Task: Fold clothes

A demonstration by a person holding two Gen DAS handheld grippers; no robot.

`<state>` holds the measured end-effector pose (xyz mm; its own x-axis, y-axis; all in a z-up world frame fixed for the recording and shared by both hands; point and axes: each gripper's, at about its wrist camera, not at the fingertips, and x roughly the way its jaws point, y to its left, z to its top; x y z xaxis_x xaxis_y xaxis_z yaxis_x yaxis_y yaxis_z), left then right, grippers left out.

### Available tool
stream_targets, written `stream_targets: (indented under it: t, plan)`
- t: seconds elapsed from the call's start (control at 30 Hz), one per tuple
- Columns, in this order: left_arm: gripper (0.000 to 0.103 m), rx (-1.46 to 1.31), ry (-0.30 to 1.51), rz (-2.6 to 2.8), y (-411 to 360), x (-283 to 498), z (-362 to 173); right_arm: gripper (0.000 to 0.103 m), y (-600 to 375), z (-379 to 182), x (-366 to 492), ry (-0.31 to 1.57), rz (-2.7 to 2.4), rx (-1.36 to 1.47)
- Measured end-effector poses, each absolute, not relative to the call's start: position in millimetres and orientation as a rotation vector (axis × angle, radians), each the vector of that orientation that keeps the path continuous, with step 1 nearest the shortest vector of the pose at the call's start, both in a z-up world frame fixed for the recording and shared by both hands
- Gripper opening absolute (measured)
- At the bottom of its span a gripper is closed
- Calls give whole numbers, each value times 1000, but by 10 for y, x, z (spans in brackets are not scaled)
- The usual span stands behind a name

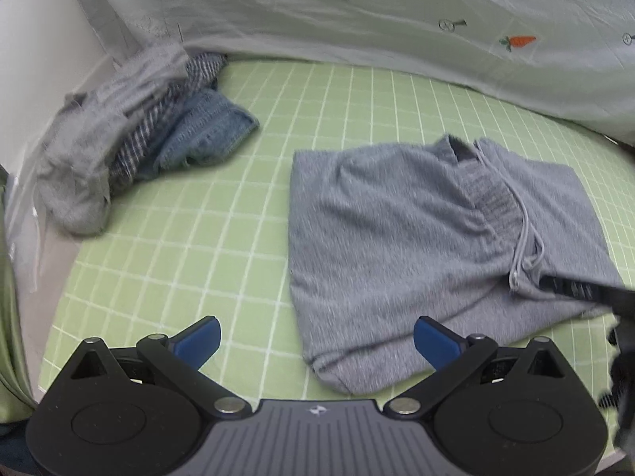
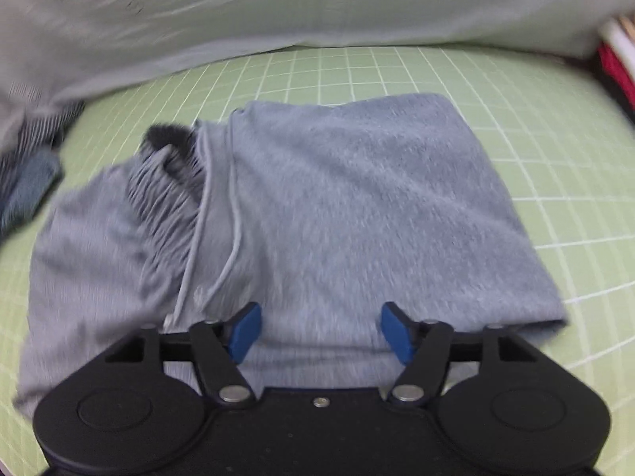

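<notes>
A grey drawstring garment (image 1: 416,230) lies folded on the green grid mat (image 1: 238,238). Its elastic waistband and cord show on top. My left gripper (image 1: 315,343) is open and empty, just short of the garment's near left corner. My right gripper (image 2: 321,331) is open and empty, over the garment's (image 2: 337,206) near edge. The right gripper's black body (image 1: 619,297) shows at the right edge of the left wrist view.
A heap of clothes (image 1: 131,135), grey, checked and denim, lies at the mat's far left by a white wall. A pale sheet with carrot prints (image 1: 397,12) hangs behind the mat. Red and white items (image 2: 619,63) stand at the far right.
</notes>
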<state>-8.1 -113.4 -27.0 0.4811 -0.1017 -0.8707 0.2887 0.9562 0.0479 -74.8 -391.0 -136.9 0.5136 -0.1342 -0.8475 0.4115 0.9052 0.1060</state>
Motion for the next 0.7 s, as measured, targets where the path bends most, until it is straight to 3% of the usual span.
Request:
stream_targets:
  t: [0.2, 0.47, 0.7]
  plan:
    - [102, 259, 947, -226, -1277, 143, -31, 100, -3973, -946, -895, 939, -359, 264]
    - [102, 107, 1031, -232, -1291, 577, -526, 101, -4004, -897, -704, 800, -275, 160]
    - [102, -82, 1114, -128, -1126, 675, -827, 101, -4116, -882, -728, 798, -274, 152]
